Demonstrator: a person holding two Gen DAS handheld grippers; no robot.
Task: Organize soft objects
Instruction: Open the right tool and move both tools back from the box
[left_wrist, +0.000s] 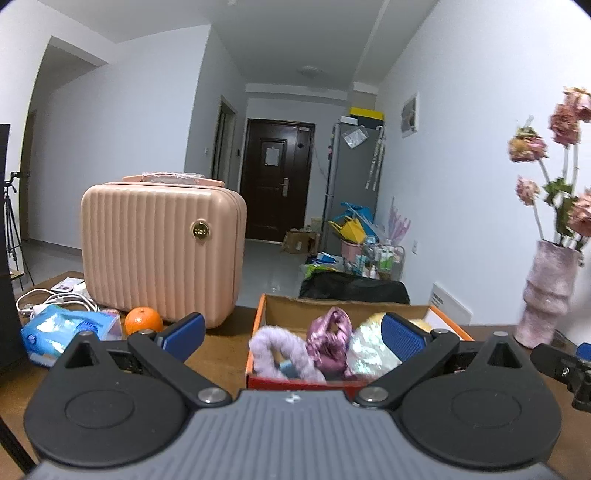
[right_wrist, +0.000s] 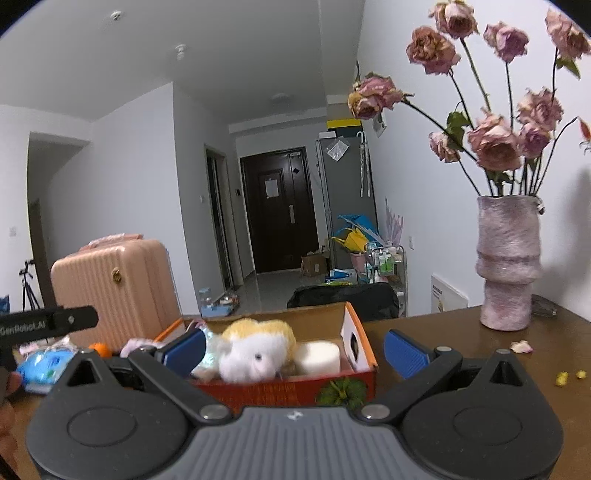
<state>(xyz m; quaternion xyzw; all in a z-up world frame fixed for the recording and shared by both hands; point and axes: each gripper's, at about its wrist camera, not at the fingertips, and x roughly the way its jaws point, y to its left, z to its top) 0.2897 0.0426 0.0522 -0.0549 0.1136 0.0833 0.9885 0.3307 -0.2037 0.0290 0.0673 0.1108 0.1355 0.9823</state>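
1. Far left of the wooden table (left_wrist: 221, 354): white cables (left_wrist: 55, 299) in a loose coil, then a crinkly blue plastic tissue pack (left_wrist: 62, 332), and just beside it a round, dimpled orange (left_wrist: 143, 320).
2. Behind the orange stands a peach-pink hard-shell case (left_wrist: 162, 254), ribbed vertically, corners rounded, with a small gold round lock on its front.
3. My left gripper (left_wrist: 293, 334): jaws spread wide, nothing between them. Its blue ribbed pads (left_wrist: 186, 332) frame the box; neither pad touches anything that I can see.
4. The orange cardboard box (right_wrist: 280, 393) sits near mid-table, open at the top, plain brown inside, with a green leafy print on its front wall.
5. Soft objects, all inside the box. Left end: a fluffy lilac looped piece (left_wrist: 280, 350). Next: a shiny, crumpled pink-purple satin piece (left_wrist: 330, 341). Next: an iridescent pearly piece (left_wrist: 371, 349).
6. Further right in the box: a white plush toy (right_wrist: 255, 358) with a yellow fuzzy top, then a smooth white block (right_wrist: 319, 356) with rounded edges at the right end.
7. My right gripper (right_wrist: 293, 349): jaws likewise wide apart, empty, in front of the box.
8. Right of the box: bare brown tabletop, small yellow bits (right_wrist: 570, 376) and one pale petal (right_wrist: 521, 346).
9. Far right: a mottled pink-grey stepped vase (right_wrist: 508, 262), fuzzy-looking, holding dried pink roses (right_wrist: 495, 140) on thin dark stems.
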